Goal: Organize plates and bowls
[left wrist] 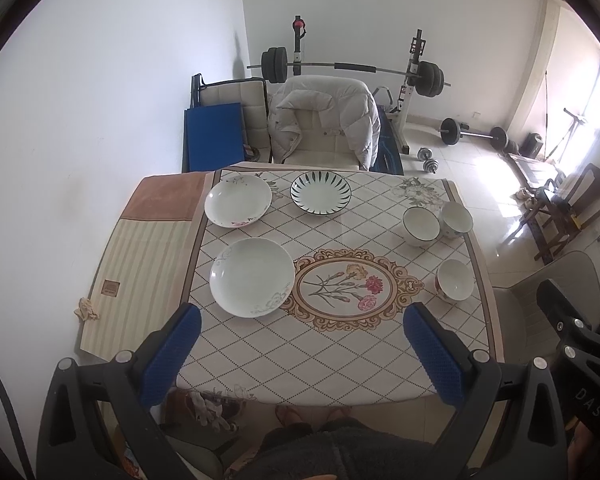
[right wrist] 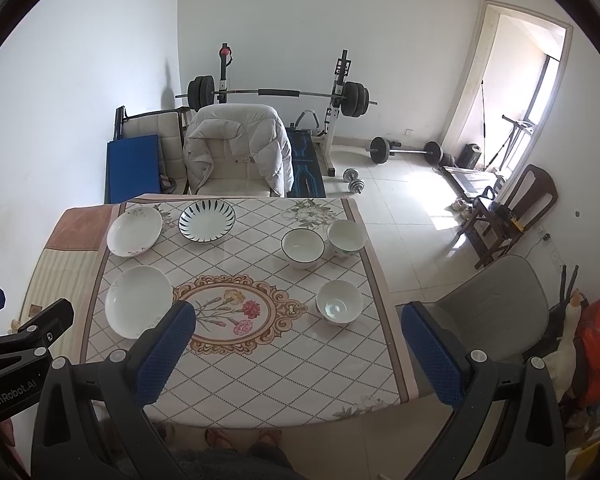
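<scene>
Three white ceramic plates (left wrist: 252, 276) are spread on the left of the cloth-covered bench (left wrist: 340, 344), three white bowls (left wrist: 454, 280) on the right. Both the left tongs (left wrist: 300, 356) and right tongs (right wrist: 298, 356) are held spread, empty. Glazed rims could slip if pinched thinly.

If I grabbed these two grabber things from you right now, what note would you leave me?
Left gripper and right gripper: both open, empty, held above the near table edge.
Three plates on the left: near plate, far-left plate, striped plate.
Three bowls on the right: near bowl, dark-rimmed bowl beside the far-right bowl.
Done: nothing stacked.
Left: gather the plates, then the bowls.
</scene>
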`<action>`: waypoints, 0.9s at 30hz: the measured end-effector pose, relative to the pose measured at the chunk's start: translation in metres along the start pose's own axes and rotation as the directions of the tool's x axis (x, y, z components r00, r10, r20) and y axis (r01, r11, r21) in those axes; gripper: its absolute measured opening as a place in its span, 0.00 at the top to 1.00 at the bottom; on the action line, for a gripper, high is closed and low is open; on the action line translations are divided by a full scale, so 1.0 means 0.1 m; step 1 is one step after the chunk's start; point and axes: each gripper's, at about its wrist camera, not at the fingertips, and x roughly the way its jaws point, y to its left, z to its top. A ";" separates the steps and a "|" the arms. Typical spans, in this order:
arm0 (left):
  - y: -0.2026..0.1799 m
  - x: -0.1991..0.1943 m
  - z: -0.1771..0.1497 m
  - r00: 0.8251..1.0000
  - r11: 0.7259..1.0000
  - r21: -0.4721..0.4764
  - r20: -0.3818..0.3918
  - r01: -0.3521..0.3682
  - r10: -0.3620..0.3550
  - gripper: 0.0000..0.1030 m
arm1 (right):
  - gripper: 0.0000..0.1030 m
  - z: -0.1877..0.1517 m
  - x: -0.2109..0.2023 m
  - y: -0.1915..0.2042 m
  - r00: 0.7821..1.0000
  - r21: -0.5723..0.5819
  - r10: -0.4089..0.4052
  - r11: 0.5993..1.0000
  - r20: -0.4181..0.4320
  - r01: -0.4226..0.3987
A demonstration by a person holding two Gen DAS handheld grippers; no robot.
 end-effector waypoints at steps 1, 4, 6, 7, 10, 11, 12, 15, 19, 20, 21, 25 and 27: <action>0.01 0.00 -0.01 1.000 1.000 -0.001 0.002 -0.002 0.002 0.00 | 0.00 -0.01 0.00 0.00 1.000 0.000 0.001 1.000 0.000 -0.001; 0.02 -0.02 -0.02 1.000 1.000 0.000 0.008 -0.005 0.005 0.00 | 0.00 -0.02 0.01 0.01 1.000 -0.004 0.005 1.000 -0.002 -0.005; 0.03 -0.02 -0.03 1.000 1.000 0.000 0.008 -0.006 0.006 0.00 | 0.00 -0.02 0.00 0.01 1.000 -0.003 0.008 1.000 -0.001 -0.008; 0.02 -0.02 -0.03 1.000 1.000 0.001 0.008 -0.006 0.006 0.00 | 0.00 -0.02 0.00 0.02 1.000 -0.003 0.009 1.000 -0.001 -0.009; 0.03 -0.03 -0.04 1.000 1.000 -0.002 0.013 -0.009 0.009 0.00 | 0.00 -0.01 0.02 0.03 1.000 -0.003 0.009 1.000 -0.005 -0.009; 0.04 -0.03 -0.04 1.000 1.000 -0.002 0.017 -0.010 0.010 0.00 | 0.00 -0.01 0.01 0.03 1.000 -0.002 0.011 1.000 -0.005 -0.011; 0.04 -0.03 -0.04 1.000 1.000 -0.002 0.019 -0.011 0.011 0.00 | 0.00 -0.01 0.01 0.03 1.000 -0.002 0.011 1.000 -0.004 -0.011; 0.05 -0.04 -0.05 1.000 1.000 -0.003 0.022 -0.007 0.007 0.00 | 0.00 -0.03 -0.02 0.01 1.000 -0.002 0.009 1.000 0.002 -0.009; 0.04 -0.06 -0.08 1.000 1.000 -0.003 0.026 -0.012 0.012 0.00 | 0.00 -0.04 -0.03 0.03 1.000 -0.002 0.007 1.000 0.005 -0.007; 0.05 -0.06 -0.08 1.000 1.000 -0.005 0.027 -0.013 0.013 0.00 | 0.00 -0.03 -0.03 0.03 1.000 -0.002 0.007 1.000 0.007 -0.007; 0.05 -0.07 -0.07 0.999 1.000 -0.006 0.028 -0.014 0.014 0.00 | 0.00 -0.03 -0.04 0.03 1.000 -0.002 0.006 1.000 0.008 -0.006; 0.06 -0.08 -0.06 0.999 1.000 -0.008 0.035 -0.017 0.017 0.00 | 0.00 -0.04 -0.05 0.01 1.000 0.001 0.009 1.000 0.013 -0.009; 0.05 -0.08 -0.06 0.999 1.000 -0.007 0.034 -0.018 0.018 0.00 | 0.00 -0.04 -0.05 0.01 1.000 0.002 0.010 1.000 0.013 -0.010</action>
